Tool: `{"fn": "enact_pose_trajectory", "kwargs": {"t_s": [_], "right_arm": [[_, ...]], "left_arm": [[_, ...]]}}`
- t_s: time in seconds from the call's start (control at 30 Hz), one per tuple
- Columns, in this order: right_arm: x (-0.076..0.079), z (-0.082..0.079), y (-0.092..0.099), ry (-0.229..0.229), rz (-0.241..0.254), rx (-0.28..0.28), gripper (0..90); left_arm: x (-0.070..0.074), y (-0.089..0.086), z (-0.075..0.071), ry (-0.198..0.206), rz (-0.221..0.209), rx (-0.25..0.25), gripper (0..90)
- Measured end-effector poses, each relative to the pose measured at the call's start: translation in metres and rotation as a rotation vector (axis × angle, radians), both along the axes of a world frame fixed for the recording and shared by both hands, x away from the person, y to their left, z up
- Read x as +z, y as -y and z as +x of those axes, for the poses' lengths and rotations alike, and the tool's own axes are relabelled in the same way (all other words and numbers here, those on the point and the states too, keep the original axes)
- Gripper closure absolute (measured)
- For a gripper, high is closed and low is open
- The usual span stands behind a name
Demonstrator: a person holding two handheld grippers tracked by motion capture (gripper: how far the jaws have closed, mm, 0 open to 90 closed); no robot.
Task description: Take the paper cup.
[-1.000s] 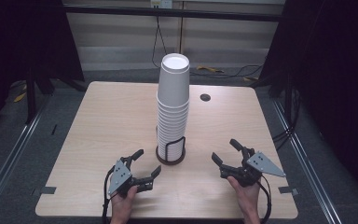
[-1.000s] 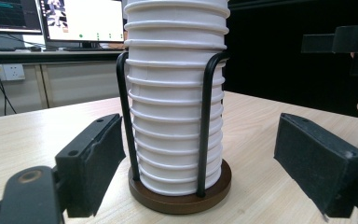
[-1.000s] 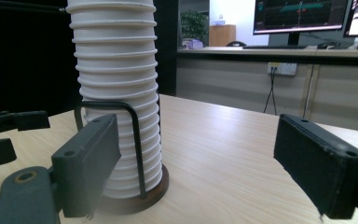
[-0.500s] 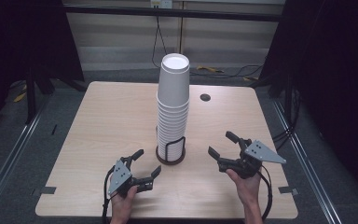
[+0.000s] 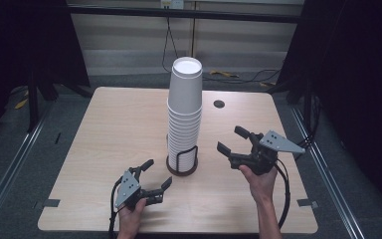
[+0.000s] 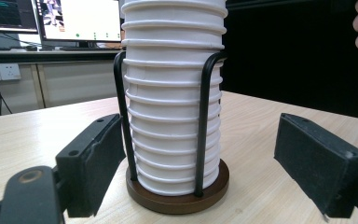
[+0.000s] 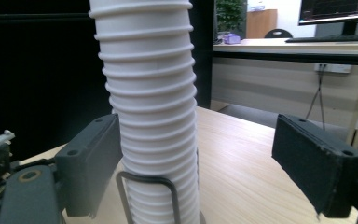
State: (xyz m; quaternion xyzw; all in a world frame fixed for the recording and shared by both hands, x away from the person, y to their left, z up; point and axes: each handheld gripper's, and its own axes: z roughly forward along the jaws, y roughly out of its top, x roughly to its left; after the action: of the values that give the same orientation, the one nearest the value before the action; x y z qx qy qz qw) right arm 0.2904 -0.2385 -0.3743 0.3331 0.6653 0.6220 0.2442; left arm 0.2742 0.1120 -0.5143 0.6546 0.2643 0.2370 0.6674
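Wooden table [image 5: 109,139], pale top, near edge cut off by the high view. Stack of white paper cups [image 5: 184,112] — upright at table centre in a black wire holder [image 5: 182,160] on a round brown base, its top cropped in both gripper views. Right gripper [image 5: 234,141] released, raised beside the stack; left gripper [image 5: 155,175] released, low near the base — both apart from the cups.

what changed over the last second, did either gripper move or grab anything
The right gripper rose off the table and moved forward, toward the stack of cups, jaws open and holding nothing. The left gripper stayed put near the wooden base, open and empty. The stack and its wire holder did not move.
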Motion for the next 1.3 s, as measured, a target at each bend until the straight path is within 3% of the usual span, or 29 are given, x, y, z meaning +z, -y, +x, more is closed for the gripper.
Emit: {"fn": "enact_pose_trajectory", "kwargs": {"t_s": [0.27, 0.4, 0.67, 1.3], "right_arm": [[0.020, 0.008, -0.008, 0.005, -0.053, 0.007, 15.0], [0.031, 0.011, -0.008, 0.027, -0.031, 0.014, 15.3], [0.052, 0.017, -0.013, 0.048, -0.006, 0.097, 18.3], [0.089, 0.033, -0.028, 0.052, -0.028, 0.159, 19.8]], "left_arm": [[0.000, 0.000, 0.000, 0.000, 0.000, -0.001, 15.6], [0.000, 0.000, 0.000, 0.001, -0.001, -0.003, 15.6], [0.000, 0.000, 0.000, 0.001, -0.001, -0.003, 15.6], [0.000, 0.000, 0.000, 0.002, 0.001, -0.005, 15.6]]}}
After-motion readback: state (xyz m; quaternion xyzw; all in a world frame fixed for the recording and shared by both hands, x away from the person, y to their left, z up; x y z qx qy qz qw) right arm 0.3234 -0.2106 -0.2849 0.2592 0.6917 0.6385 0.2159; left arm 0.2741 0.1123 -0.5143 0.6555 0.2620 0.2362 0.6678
